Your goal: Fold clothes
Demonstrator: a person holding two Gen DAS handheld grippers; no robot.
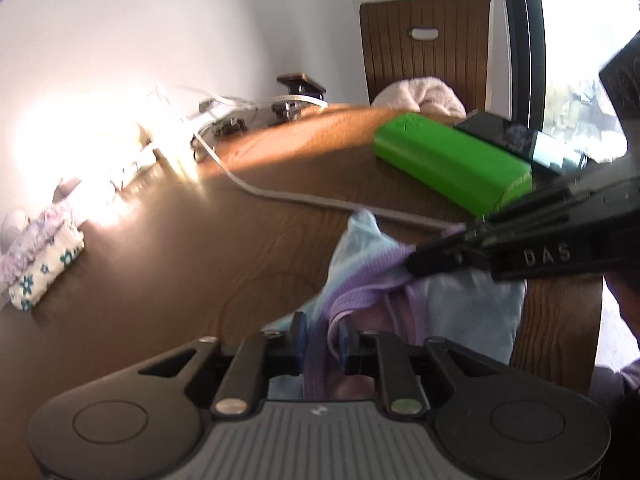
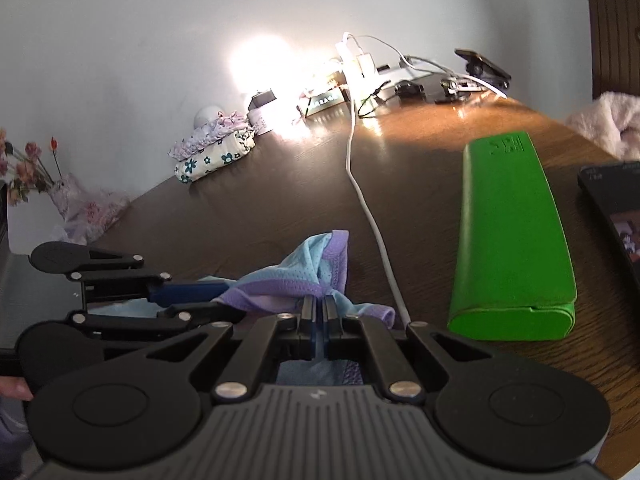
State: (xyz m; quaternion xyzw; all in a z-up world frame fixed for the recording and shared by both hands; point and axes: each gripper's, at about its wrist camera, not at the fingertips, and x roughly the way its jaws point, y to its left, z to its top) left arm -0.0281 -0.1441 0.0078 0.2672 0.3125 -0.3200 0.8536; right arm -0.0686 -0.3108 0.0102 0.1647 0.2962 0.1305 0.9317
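Both grippers, left (image 1: 322,338) and right (image 2: 319,312), pinch the blue-and-purple garment (image 2: 296,276) with jaws closed, bunched just left of the green case (image 2: 512,236) (mid-fold, seemingly); next, lay edges together on the bench (image 2: 280,200)

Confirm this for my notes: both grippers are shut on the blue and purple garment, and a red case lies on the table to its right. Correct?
Not quite. The case is bright green, not red, as the right wrist view shows plainly. The rest holds: the left gripper and right gripper are each shut on the blue and purple garment, and the case lies on the table to its right.
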